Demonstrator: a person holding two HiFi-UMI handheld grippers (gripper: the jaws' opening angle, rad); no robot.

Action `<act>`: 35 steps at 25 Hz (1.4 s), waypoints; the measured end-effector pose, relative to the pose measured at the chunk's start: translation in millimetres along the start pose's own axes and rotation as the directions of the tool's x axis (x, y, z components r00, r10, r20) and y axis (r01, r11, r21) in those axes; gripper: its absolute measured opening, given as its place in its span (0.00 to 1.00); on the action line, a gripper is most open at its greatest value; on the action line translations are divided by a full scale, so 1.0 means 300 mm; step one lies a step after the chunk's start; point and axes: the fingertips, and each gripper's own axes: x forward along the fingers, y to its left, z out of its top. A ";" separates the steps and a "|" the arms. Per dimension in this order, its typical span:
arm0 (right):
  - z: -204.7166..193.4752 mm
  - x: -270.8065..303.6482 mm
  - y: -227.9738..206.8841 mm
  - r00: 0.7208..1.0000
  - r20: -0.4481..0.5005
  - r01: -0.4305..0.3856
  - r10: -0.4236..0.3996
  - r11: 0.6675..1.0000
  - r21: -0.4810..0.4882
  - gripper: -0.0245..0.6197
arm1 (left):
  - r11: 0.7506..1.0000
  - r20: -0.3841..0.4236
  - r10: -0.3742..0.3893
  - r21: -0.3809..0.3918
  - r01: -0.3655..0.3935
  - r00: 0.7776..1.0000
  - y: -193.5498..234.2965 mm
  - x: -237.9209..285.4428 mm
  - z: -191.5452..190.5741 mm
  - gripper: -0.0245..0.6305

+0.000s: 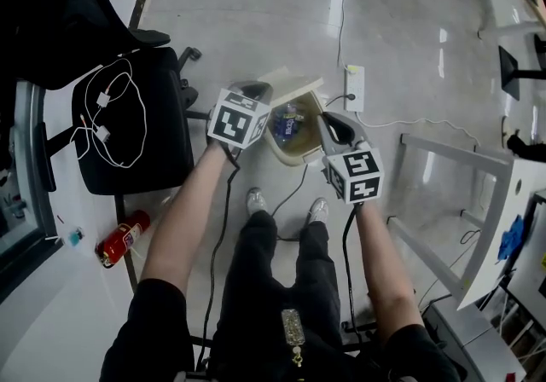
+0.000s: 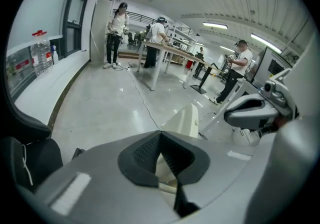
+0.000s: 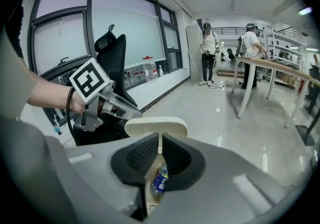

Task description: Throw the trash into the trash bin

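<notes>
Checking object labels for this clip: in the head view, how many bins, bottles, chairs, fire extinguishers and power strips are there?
trash bin: 1
bottle, inside the bin: 1
office chair: 1
fire extinguisher: 1
power strip: 1
Total: 5

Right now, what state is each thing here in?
Trash bin: open, lid raised.
Bottle: lying inside the bin.
Left gripper: jaws shut, empty.
Right gripper: jaws shut, empty.
Fire extinguisher: lying on its side on the floor.
</notes>
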 end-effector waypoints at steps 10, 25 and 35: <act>-0.141 -0.061 -0.056 1.000 -0.022 0.001 0.000 0.999 0.041 0.08 | 0.997 -0.119 -0.054 0.051 0.060 0.991 -0.220 0.109 -0.186 0.05; -0.453 -0.189 -0.176 0.996 -0.082 -0.022 0.028 0.997 0.076 0.08 | 0.998 -0.221 0.068 0.024 -0.064 0.973 -0.338 0.379 -0.471 0.05; -0.569 -0.250 -0.225 0.994 -0.107 -0.013 0.022 0.996 0.085 0.08 | 0.993 -0.233 0.119 0.048 -0.111 0.965 -0.345 0.464 -0.549 0.05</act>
